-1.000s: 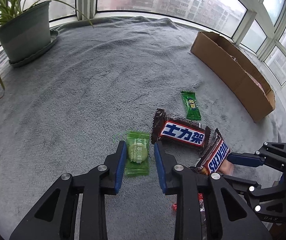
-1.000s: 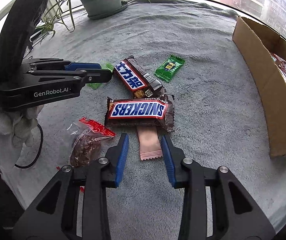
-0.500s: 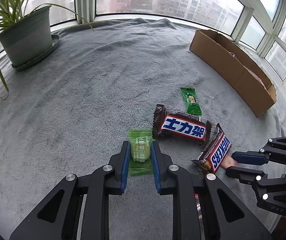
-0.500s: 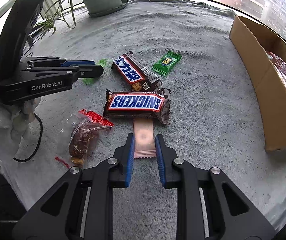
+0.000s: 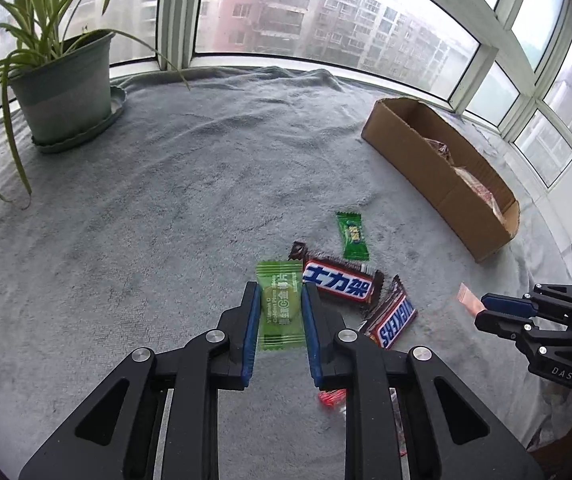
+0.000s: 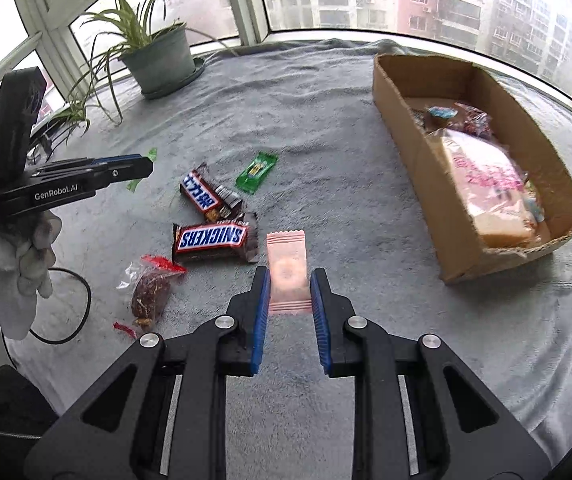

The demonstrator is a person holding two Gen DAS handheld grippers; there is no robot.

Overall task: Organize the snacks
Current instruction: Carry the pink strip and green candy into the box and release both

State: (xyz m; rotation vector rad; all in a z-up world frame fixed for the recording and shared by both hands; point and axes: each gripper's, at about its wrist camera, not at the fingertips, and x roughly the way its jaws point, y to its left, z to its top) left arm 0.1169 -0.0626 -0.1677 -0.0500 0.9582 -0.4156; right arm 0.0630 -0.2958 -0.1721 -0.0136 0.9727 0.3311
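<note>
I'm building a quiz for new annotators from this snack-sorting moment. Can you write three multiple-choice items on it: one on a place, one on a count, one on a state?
1. Where does the brown cardboard box sit relative to the loose snacks, in the right wrist view?
A. to their right
B. to their left
C. on top of them

2. How many brown Snickers bars lie on the grey blanket?
A. one
B. two
C. four

3. What is the right claw doing?
A. open over a bare spot
B. shut on the pale pink flat sachet
C. shut on a Snickers bar

Answers: 1 A, the box stands at the right of that view, the snacks at centre-left. 2 B, one shows Latin lettering, the other Chinese lettering. 3 B, the blue pads press on both edges of the sachet.
</note>
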